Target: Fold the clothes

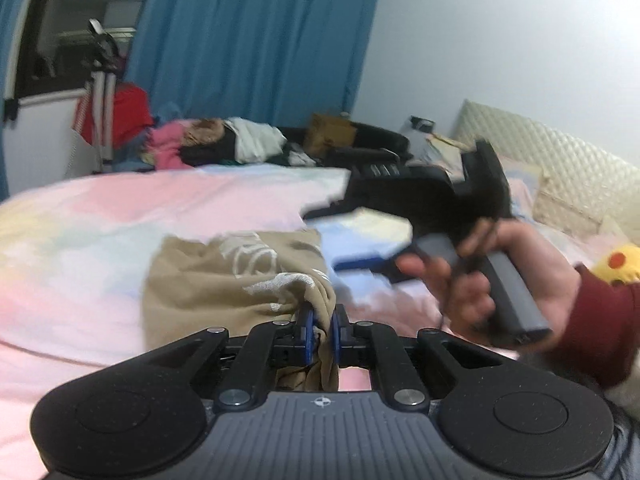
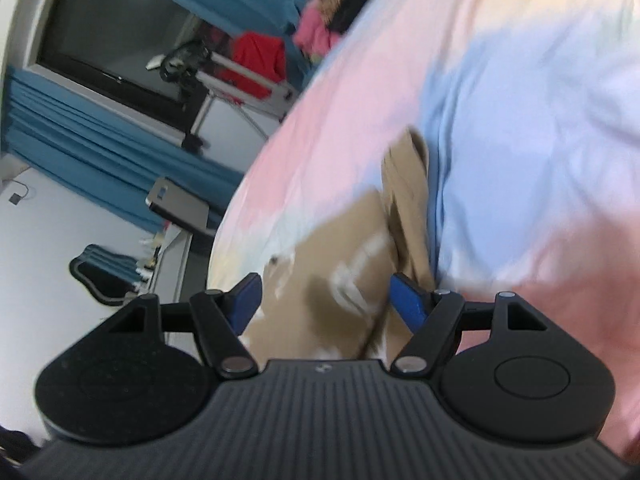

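A tan garment with white lettering (image 1: 224, 280) lies on the pastel pink and blue bedspread (image 1: 120, 208). My left gripper (image 1: 320, 328) is shut on a bunched edge of it, with cloth hanging between the blue pads. My right gripper (image 1: 360, 240) shows blurred in the left wrist view, held in a hand above the bed to the right of the garment, its jaws apart. In the right wrist view the right gripper (image 2: 326, 300) is open and empty, with the tan garment (image 2: 340, 264) just below and between the fingers.
A heap of clothes (image 1: 208, 140) and a cardboard box (image 1: 330, 132) lie at the bed's far side. A tripod (image 1: 100, 92) stands by the blue curtains (image 1: 248, 40). A quilted headboard (image 1: 552, 152) and a yellow plush toy (image 1: 616, 264) are at the right.
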